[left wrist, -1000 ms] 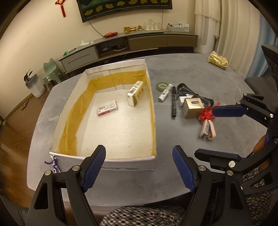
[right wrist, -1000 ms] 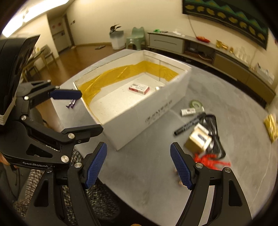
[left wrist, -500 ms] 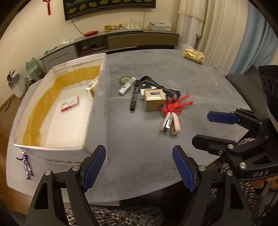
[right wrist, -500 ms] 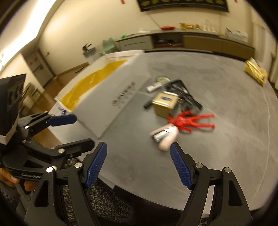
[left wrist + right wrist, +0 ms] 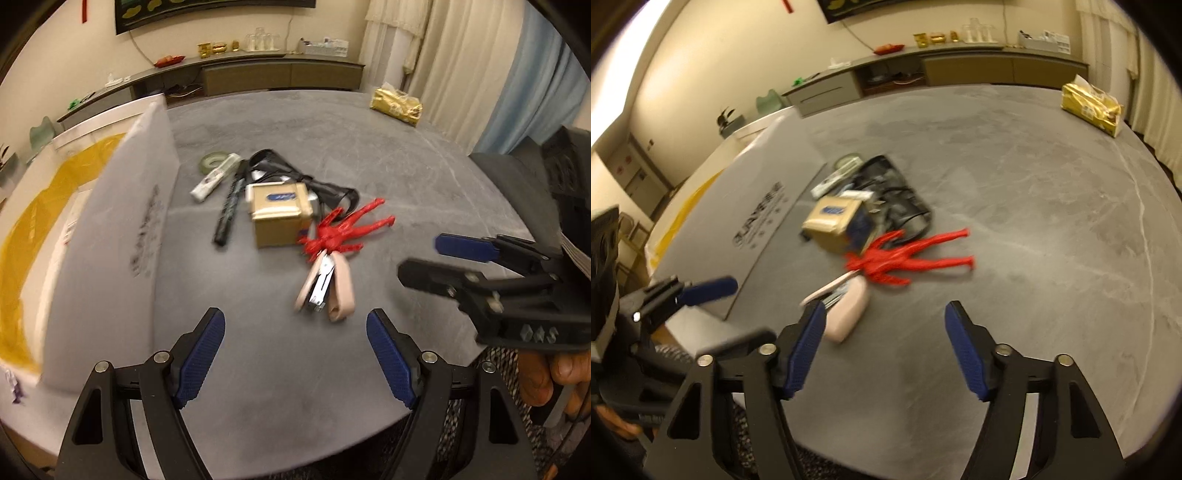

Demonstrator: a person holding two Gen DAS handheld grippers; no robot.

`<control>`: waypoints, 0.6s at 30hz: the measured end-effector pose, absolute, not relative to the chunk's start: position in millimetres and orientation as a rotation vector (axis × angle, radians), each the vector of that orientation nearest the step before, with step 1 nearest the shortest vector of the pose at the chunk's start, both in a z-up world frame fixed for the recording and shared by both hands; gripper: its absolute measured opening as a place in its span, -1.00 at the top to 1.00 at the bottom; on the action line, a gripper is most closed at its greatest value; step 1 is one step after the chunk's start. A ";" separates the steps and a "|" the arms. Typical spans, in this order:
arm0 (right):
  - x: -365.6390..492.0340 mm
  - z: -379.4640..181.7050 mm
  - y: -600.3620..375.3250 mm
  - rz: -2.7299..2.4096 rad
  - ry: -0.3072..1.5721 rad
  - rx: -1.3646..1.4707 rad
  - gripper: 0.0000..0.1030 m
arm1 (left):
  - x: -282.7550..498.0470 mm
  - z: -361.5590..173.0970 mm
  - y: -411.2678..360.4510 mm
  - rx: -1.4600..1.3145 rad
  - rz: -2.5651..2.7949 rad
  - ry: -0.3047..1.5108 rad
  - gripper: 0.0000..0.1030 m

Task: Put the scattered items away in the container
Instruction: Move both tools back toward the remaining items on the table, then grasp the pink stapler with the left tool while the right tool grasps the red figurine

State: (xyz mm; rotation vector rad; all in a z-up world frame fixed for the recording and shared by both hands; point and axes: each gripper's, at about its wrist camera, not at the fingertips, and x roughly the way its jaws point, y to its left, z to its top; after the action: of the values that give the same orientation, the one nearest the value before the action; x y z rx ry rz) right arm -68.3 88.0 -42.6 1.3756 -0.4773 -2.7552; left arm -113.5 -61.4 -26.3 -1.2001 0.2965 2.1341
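Both my tongs are wide open with nothing in them, left tongs [image 5: 295,354] and right tongs [image 5: 884,349] hanging over the near edge of the grey surface [image 5: 406,155]. Closest thing is the pink stapler [image 5: 327,286], lying just past my fingertips, with the red figure [image 5: 343,230] touching its far end. Behind that sits the gold box [image 5: 280,214], then a black marker [image 5: 229,210], a white tube [image 5: 212,181], a tape roll [image 5: 210,160] and a black cable [image 5: 325,186]. The white container [image 5: 110,236] runs along the left edge. A gold packet [image 5: 395,103] is way off at the far right corner
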 end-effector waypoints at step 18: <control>-139.9 -87.6 86.5 -2.594 0.061 1.394 -0.28 | -144.2 -78.8 -38.6 -1.188 2.090 0.231 0.05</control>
State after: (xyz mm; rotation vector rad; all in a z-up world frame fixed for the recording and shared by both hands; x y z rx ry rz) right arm -139.9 86.5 -87.6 1.3945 0.0607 -2.5944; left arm -144.2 -38.6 -78.8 -1.1875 0.2314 2.0902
